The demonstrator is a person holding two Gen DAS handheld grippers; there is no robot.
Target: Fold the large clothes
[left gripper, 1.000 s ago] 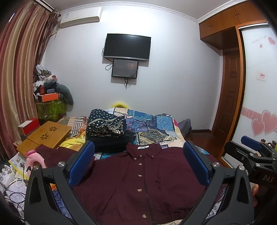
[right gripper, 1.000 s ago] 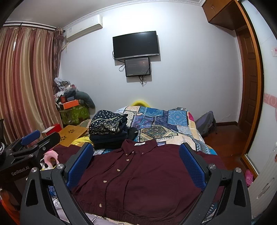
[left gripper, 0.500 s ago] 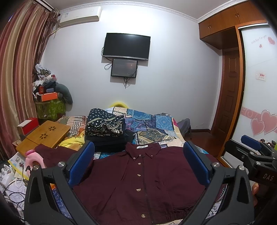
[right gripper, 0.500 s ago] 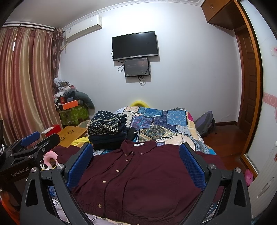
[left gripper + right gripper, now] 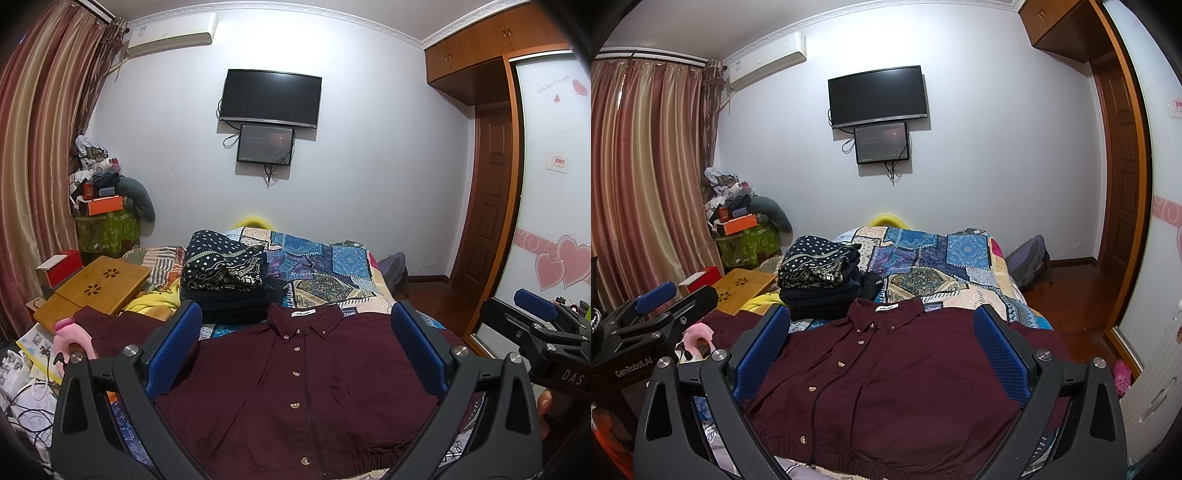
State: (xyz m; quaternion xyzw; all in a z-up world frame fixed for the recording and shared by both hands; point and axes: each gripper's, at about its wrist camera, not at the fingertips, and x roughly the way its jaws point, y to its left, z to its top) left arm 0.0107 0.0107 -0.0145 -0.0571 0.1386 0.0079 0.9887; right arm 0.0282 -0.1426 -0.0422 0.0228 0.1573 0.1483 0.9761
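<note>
A dark maroon button-up shirt (image 5: 317, 384) lies flat, front up and buttoned, on the near end of the bed, collar away from me; it also shows in the right wrist view (image 5: 897, 376). Both sleeves spread to the sides. My left gripper (image 5: 295, 347) is open and empty, held above the shirt's near part. My right gripper (image 5: 882, 343) is open and empty, also above the shirt. The right gripper shows at the right edge of the left wrist view (image 5: 535, 332); the left gripper shows at the left edge of the right wrist view (image 5: 653, 317).
A stack of folded dark clothes (image 5: 225, 280) sits behind the shirt on the patchwork quilt (image 5: 325, 266). A wooden lap table (image 5: 96, 288) and a pink object (image 5: 70, 332) lie left. Cables and papers crowd the near left. A backpack (image 5: 1030, 262) stands by the bed.
Both views have shifted only slightly; the shirt has not moved and both grippers stay open above it.
</note>
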